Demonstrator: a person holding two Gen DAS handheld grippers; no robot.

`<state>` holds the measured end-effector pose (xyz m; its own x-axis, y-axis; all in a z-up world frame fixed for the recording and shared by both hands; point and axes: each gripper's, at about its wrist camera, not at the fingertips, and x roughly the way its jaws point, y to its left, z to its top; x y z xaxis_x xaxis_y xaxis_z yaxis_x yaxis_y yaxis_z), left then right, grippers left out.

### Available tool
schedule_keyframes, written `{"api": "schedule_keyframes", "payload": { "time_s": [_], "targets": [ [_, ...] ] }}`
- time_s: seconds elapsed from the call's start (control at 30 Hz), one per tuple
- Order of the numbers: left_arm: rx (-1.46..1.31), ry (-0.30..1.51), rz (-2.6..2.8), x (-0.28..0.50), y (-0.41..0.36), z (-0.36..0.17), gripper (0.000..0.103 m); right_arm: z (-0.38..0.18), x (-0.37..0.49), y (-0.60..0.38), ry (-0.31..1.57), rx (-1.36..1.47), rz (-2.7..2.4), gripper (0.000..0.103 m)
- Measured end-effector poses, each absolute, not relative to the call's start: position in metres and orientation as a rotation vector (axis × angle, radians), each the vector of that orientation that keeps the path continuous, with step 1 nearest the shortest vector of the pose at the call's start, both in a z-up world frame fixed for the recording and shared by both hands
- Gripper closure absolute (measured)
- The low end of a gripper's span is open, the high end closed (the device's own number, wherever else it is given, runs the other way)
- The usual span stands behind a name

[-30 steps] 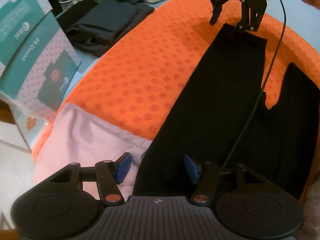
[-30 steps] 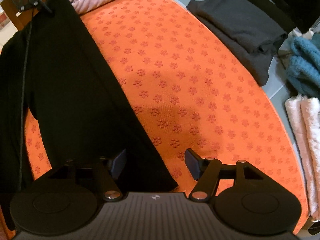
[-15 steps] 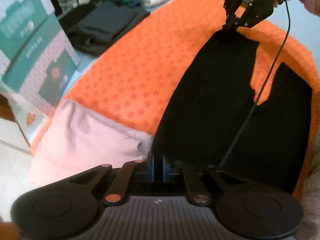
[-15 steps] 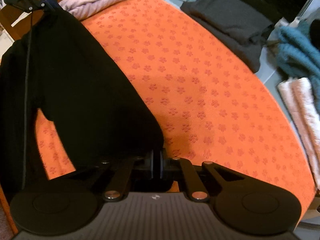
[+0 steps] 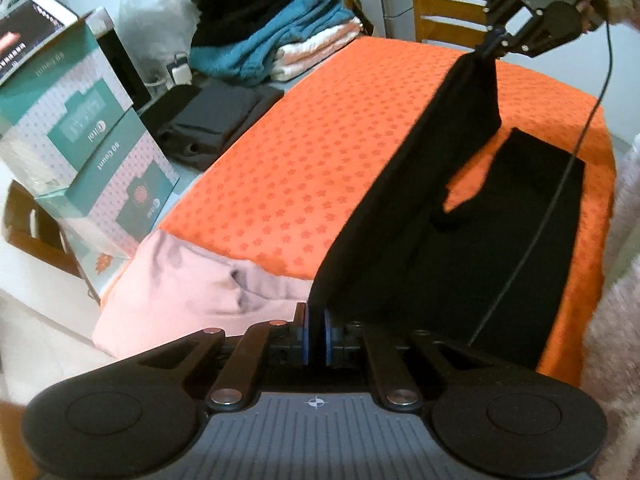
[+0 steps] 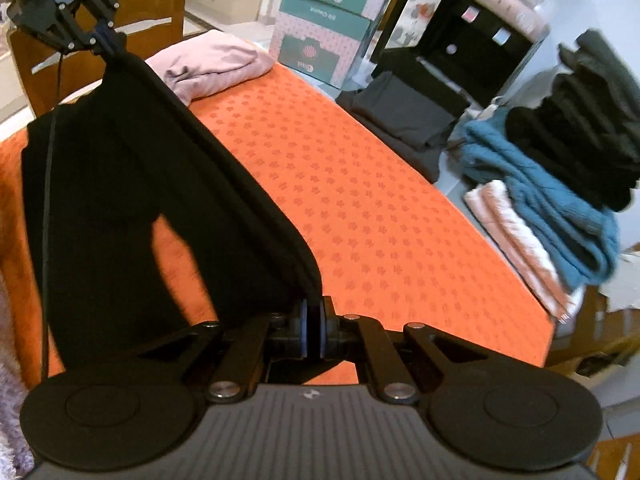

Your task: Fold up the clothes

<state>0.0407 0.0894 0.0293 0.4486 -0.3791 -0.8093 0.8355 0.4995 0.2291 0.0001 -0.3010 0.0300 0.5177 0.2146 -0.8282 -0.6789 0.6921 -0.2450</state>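
Observation:
Black trousers [image 5: 404, 216] lie on an orange flower-print mat [image 5: 304, 152], one leg lifted along its outer edge. My left gripper [image 5: 316, 336] is shut on one end of that edge. My right gripper [image 6: 314, 332] is shut on the other end and shows far off in the left wrist view [image 5: 494, 46]. The edge is stretched taut between them above the mat. The other leg [image 5: 532, 240] lies flat. In the right wrist view the trousers [image 6: 132, 184] hang from the left gripper [image 6: 106, 42].
A folded pink garment [image 5: 188, 280] lies at the mat's end by my left gripper. Folded dark grey clothes [image 5: 212, 120], a teal, white and black pile [image 5: 264, 36] and teal boxes [image 5: 80, 148] line the far side. Wooden chairs [image 6: 120, 36] stand at both ends.
Both grippers closed on the trouser edge, then rose, lifting that leg off the mat. The fabric now hangs taut between them.

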Motion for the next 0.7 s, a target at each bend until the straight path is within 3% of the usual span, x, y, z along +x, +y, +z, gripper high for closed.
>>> {"api": "schedule_keyframes", "payload": {
  "time_s": [0.3,0.7],
  "targets": [
    [0.6,0.796,-0.788,-0.027,0.106,0.017,0.094,0.023,-0.104,-0.269,0.743,-0.74,0.471,0.096],
    [0.505,0.942,-0.745,-0.071,0.111,-0.037,0.093,-0.037,-0.163,-0.249,0.832,-0.784,0.478,0.096]
  ]
}}
